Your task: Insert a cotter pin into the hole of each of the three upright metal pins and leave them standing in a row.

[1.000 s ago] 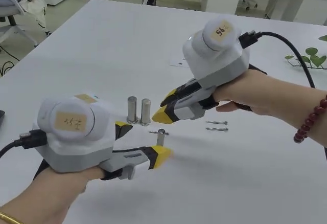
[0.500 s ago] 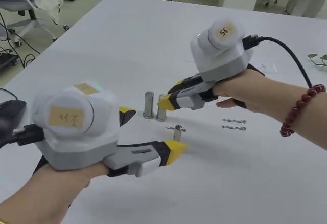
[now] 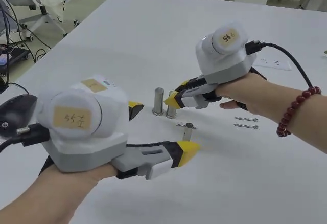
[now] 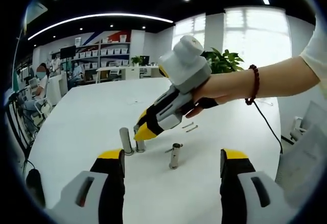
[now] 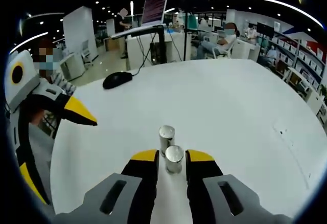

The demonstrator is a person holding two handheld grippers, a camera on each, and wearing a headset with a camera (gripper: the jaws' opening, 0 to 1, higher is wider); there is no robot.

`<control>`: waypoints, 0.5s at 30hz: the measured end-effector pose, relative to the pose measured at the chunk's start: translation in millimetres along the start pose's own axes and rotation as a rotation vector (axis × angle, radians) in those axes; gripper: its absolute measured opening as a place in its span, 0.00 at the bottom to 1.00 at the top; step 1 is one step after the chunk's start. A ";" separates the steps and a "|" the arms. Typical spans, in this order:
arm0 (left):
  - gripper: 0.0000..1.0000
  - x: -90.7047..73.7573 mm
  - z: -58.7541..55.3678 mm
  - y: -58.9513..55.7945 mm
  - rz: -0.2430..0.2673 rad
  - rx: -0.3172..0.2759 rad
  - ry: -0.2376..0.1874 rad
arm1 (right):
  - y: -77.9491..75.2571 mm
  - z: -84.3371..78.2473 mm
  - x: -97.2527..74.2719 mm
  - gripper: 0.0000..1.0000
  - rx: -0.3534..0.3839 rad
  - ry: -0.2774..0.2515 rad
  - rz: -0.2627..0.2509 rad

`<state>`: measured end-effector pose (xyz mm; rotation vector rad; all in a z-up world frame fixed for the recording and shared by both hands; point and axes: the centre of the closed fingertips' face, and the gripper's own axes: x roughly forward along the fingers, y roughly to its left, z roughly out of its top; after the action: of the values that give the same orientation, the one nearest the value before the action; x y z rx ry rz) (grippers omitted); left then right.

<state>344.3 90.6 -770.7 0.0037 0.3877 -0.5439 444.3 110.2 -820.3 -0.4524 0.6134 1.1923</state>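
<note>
Three upright metal pins stand on the white table. The nearest pin [image 3: 188, 132] has a cotter pin [image 3: 185, 126] through its hole. Behind it stand a bare pin [image 3: 159, 101] and a second bare pin [image 3: 170, 113]. My right gripper [image 3: 172, 101] straddles that second pin [image 5: 173, 158], its jaws close on both sides with thin gaps showing; the other bare pin [image 5: 166, 133] is just beyond. My left gripper [image 3: 161, 129] hovers wide open in front of the pins, holding nothing. In the left gripper view the right gripper [image 4: 144, 131] sits at the pair of bare pins [image 4: 126, 141].
Two loose cotter pins [image 3: 246, 122] lie on the table to the right of the pins, under the right wrist. A black mouse [image 3: 15, 110] sits at the left table edge. The right gripper's cable [image 3: 291, 63] trails to the right.
The right gripper has moved down and onto the second bare pin, its jaws now either side of it. The left gripper has stayed wide open. The head camera has shifted.
</note>
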 end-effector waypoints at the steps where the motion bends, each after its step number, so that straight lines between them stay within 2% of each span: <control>1: 0.76 -0.1 -0.2 0.3 0.002 -0.001 0.001 | 0.4 0.3 -0.9 0.19 -0.004 -0.004 -0.002; 9: 0.74 -3.3 -3.3 1.3 0.012 -0.015 0.005 | 1.7 0.4 0.6 0.15 0.014 -0.032 -0.005; 15: 0.74 -4.3 -2.0 1.4 0.011 -0.012 -0.003 | 2.1 0.8 0.5 0.14 0.017 -0.032 -0.017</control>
<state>341.0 94.2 -771.1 -0.0061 0.3880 -0.5307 442.6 111.7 -820.0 -0.4227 0.5910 1.1756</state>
